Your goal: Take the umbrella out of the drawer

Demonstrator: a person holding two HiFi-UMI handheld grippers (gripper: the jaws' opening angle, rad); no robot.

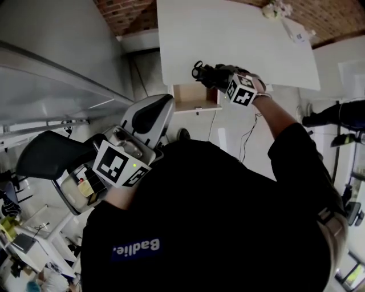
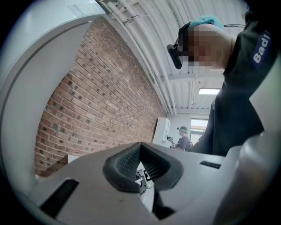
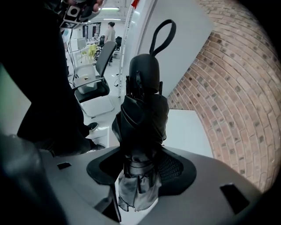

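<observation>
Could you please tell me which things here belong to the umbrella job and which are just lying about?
Job: umbrella, gripped in the right tool; open drawer under the white desk.
Lying about: office chair; small items on the desk's far corner; left tool, shut and empty.

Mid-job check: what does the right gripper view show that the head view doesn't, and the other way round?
Only the right gripper view: the right claw shut on the folded black umbrella, its strap loop at the far end. Only the head view: the open drawer under the white desk, and the left claw near the person's torso. Both: the umbrella in the right claw, the desk and the brick wall.
</observation>
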